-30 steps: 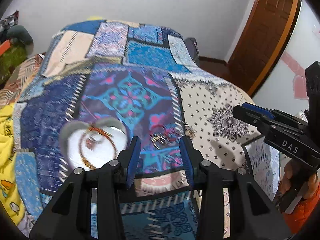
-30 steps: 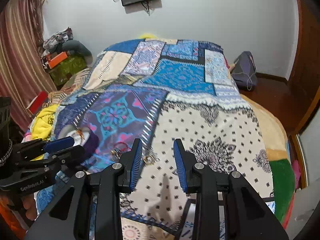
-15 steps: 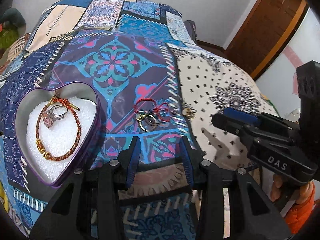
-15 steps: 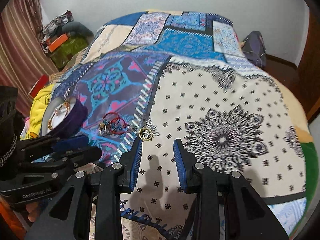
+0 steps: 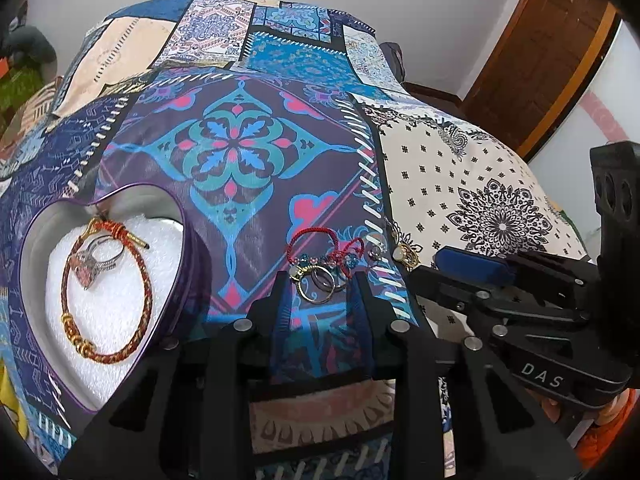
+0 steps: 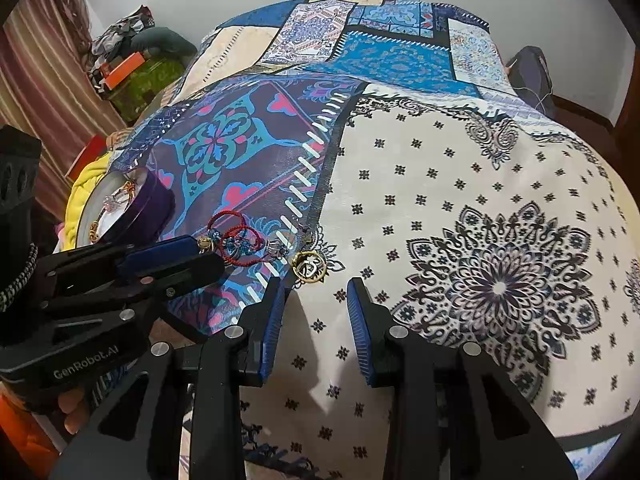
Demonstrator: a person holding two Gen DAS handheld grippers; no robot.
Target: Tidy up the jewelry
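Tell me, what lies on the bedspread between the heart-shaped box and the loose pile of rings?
Only bare bedspread separates the heart-shaped box from the rings; the left wrist view shows it.

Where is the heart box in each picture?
Left wrist view: the heart box is at the left, open, with a woven bracelet and a ring on its white foam.
Right wrist view: the same box is small at the far left, seen from the side, above the left gripper.
Shared landmark: the red cord pile on the bedspread.
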